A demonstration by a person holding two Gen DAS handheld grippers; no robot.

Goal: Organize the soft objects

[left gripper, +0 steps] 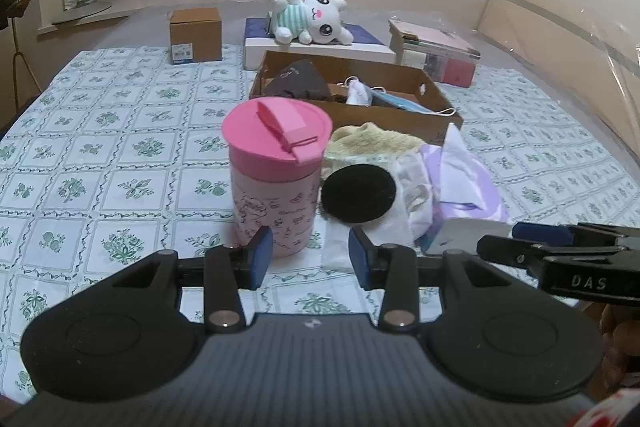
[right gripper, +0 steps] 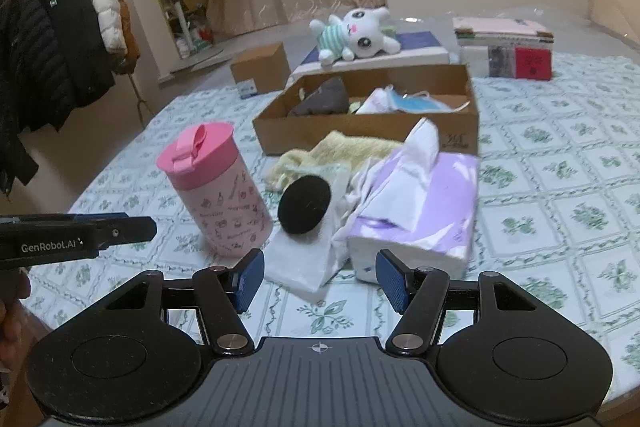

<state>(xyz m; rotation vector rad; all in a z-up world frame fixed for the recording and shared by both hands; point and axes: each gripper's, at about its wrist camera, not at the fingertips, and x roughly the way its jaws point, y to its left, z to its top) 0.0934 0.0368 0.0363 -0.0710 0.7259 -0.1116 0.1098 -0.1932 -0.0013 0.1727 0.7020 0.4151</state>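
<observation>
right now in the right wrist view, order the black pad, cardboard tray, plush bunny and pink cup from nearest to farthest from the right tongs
1. Black pad, just ahead of the right tongs, on the white cloth.
2. Pink cup, ahead on the left.
3. Cardboard tray, mid table.
4. Plush bunny, far back on a box.

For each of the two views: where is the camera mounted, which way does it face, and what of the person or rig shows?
Left wrist: on the left gripper, aimed down over the pink cup; right gripper at its right edge.
Right wrist: on the right gripper, facing the tissue pack; left gripper at its left edge.
Both show the cup, black round pad, cardboard tray and plush toy.
</observation>
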